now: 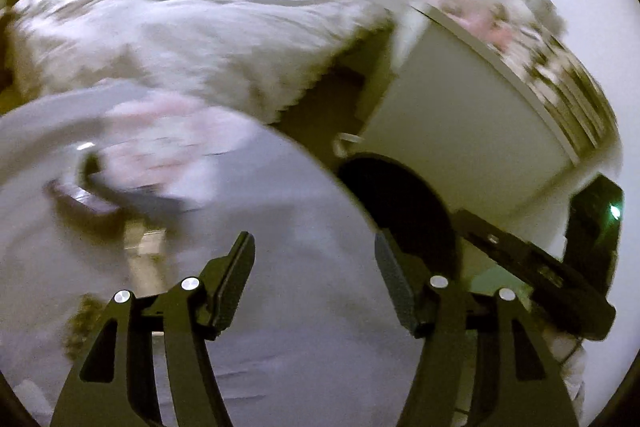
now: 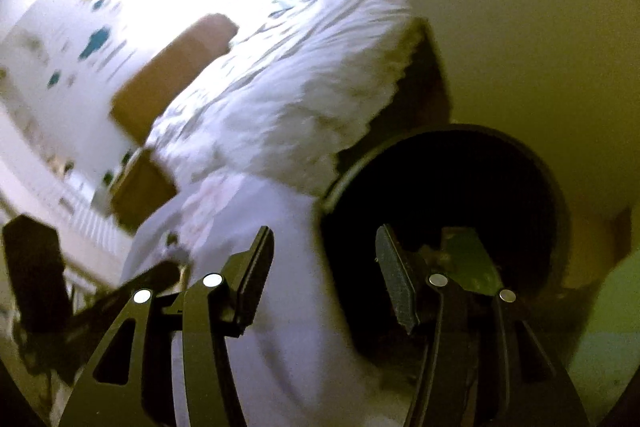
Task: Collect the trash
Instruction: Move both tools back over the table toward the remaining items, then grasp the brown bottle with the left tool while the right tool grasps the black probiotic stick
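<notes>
Both views are blurred by motion. My left gripper [image 1: 314, 247] is open and empty above a round white table [image 1: 280, 307]. On the table's left lie blurred pinkish-white crumpled items [image 1: 160, 147] and a dark flat object [image 1: 84, 201]. A round black bin [image 1: 400, 203] stands just past the table's right edge. My right gripper [image 2: 324, 247] is open and empty, over the table edge [image 2: 288, 307] beside the bin's dark opening [image 2: 440, 195]. A dark greenish scrap [image 2: 468, 259] shows inside the bin. Each gripper shows in the other's view, the right one [image 1: 540, 267] and the left one [image 2: 60, 299].
A bed with a white rumpled duvet [image 1: 192, 27] fills the background. A white cabinet [image 1: 460, 131] with cluttered items on top stands right of the bin. A brown headboard [image 2: 172, 75] and a brown box [image 2: 140, 187] sit beside the bed. Beige floor [image 2: 520, 47] surrounds the bin.
</notes>
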Available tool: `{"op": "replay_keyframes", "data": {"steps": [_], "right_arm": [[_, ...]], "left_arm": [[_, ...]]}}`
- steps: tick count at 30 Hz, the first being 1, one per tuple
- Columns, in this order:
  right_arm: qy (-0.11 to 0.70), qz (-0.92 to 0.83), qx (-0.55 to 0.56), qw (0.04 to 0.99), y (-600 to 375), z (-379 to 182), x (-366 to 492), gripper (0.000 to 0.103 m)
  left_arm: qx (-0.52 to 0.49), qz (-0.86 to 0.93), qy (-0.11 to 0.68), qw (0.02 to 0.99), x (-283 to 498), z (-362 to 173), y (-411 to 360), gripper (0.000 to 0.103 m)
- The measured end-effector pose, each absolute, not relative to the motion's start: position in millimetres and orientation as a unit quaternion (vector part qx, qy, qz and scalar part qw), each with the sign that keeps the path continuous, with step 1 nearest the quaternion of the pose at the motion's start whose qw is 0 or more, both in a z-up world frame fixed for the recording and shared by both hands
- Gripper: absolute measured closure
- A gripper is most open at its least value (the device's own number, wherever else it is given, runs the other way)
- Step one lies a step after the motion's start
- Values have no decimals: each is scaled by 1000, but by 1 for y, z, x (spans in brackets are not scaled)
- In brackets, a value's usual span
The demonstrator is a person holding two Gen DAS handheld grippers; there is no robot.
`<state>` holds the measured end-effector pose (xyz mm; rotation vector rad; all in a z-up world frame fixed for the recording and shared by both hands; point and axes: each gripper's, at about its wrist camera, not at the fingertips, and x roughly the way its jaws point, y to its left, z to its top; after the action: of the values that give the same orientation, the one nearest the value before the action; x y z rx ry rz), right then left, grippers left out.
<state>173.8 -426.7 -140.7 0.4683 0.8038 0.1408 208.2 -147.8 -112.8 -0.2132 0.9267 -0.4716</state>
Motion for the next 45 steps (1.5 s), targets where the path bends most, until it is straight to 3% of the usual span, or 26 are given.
{"op": "replay_keyframes", "data": {"steps": [9, 17, 24, 29, 32, 45], "right_arm": [[414, 183, 80, 888, -300, -130, 209, 49], [425, 232, -62, 873, -216, -147, 249, 49], [449, 250, -119, 850, -195, -175, 282, 50], [465, 275, -110, 834, -189, -186, 291, 70], [470, 280, -79, 834, -197, -181, 287, 93], [440, 273, 85, 851, -245, -144, 224, 95]], "left_arm": [[-216, -96, 473, 849, 243, -144, -19, 41], [-227, -78, 487, 840, 274, -163, -13, 43], [-164, -50, 476, 863, 280, -163, -22, 56], [-128, -51, 473, 870, 276, -162, -25, 59], [-107, -56, 475, 872, 270, -161, -25, 60], [-98, -103, 471, 871, 227, -160, -7, 75]]}}
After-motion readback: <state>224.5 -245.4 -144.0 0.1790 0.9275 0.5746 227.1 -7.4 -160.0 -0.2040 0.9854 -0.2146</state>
